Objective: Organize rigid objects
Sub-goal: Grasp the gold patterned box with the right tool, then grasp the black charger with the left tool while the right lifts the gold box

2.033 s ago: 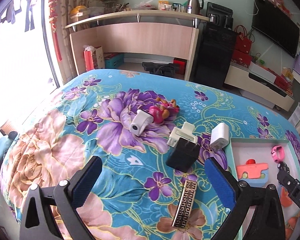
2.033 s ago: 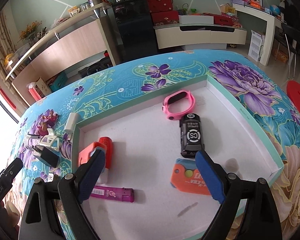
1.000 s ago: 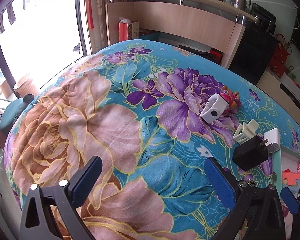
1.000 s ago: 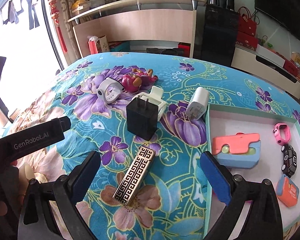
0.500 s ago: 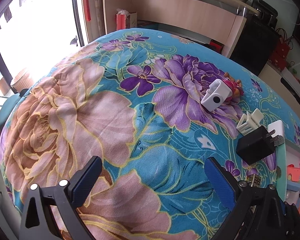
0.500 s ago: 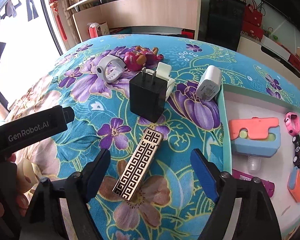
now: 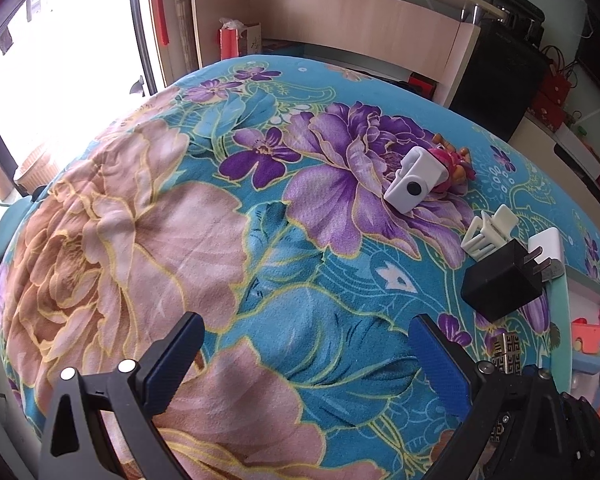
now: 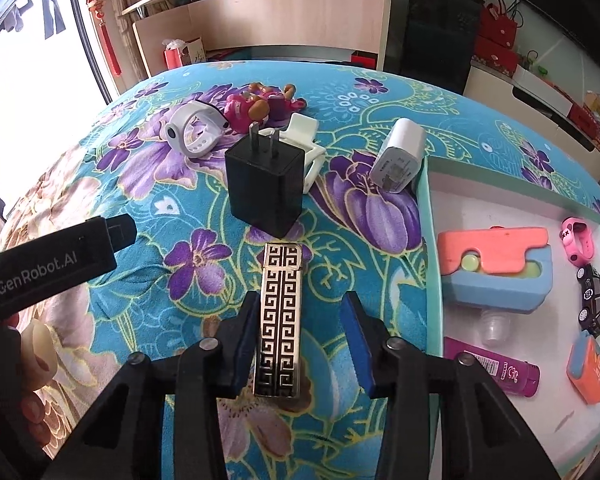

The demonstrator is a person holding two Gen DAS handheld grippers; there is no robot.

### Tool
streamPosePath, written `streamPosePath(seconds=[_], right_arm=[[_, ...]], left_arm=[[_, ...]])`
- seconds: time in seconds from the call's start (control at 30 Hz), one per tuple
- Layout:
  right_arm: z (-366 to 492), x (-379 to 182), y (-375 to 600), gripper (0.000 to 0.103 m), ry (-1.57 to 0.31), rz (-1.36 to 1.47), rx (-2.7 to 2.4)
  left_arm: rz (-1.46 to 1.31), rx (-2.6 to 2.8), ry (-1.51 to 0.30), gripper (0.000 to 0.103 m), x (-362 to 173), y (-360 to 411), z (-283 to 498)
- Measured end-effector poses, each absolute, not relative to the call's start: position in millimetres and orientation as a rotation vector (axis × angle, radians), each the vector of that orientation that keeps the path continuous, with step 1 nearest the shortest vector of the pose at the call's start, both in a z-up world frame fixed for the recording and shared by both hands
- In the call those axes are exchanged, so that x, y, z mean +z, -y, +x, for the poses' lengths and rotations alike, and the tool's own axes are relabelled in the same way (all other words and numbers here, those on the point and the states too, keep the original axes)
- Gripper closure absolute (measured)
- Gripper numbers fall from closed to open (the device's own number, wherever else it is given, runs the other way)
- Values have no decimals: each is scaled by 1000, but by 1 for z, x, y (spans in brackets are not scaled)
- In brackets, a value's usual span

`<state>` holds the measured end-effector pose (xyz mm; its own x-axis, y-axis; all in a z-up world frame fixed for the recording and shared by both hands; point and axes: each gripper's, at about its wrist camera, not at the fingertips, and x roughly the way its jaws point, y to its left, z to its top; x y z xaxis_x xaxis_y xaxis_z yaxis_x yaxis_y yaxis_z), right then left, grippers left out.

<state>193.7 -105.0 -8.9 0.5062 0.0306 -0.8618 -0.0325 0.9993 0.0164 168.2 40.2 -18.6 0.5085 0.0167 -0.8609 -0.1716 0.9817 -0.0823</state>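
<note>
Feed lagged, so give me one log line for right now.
right gripper: open around gold lighter | left gripper: open, empty | tray: partly filled

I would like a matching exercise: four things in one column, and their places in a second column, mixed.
Things:
1. gold patterned bar
2. black charger
3. pink watch
4. purple tube

Places:
a. inside the box, near its far right wall
b. between the right tongs
c. inside the box, at its near side
d. on the cloth, beyond the bar

Pairs: 1-b, 2-d, 3-a, 4-c
</note>
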Motion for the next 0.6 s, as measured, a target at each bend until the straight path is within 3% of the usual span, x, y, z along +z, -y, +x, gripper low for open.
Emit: streamPosePath(seconds=[0.07,0.23,0.6], right_arm=[[194,-9,106,73,-1037,4,35],[198,-9,112,82,-1034,15,22],[201,2,140,82,-1001,98,-38]], left_arm=[[-162,101,-1028,0,-18,-37,169],[-161,59,-1025,0,-19,-27,170],[-138,3,-997,0,-19,-7,175]])
